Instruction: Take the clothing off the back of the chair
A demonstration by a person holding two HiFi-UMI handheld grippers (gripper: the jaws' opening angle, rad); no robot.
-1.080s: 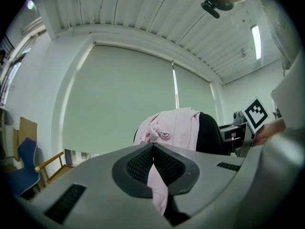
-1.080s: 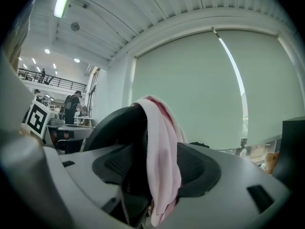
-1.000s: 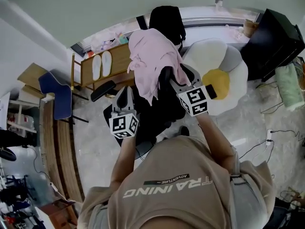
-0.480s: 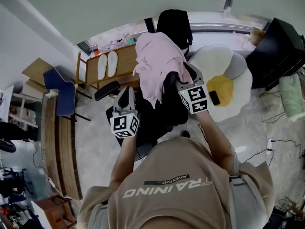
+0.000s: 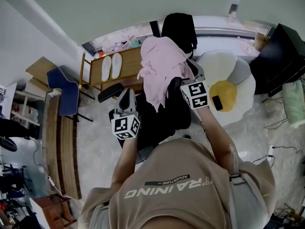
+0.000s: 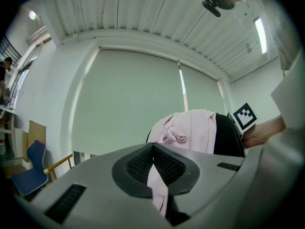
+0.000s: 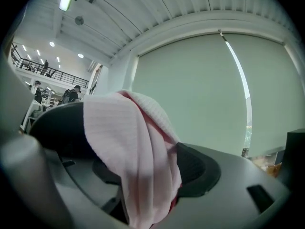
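Pink garment (image 5: 162,73), pinched by both left gripper (image 5: 127,94) and right gripper (image 5: 183,82), still drapes the chair (image 5: 177,27) as the right edges higher, so removal is only starting.

The clothing (image 7: 128,142) is soft pink cloth with a fine ribbed knit, matt throughout. The left gripper (image 6: 153,151) has smooth matt grey plastic jaws and black grid-textured pads (image 6: 169,168). The floor (image 5: 95,144) is glossy, pale and stone-like.
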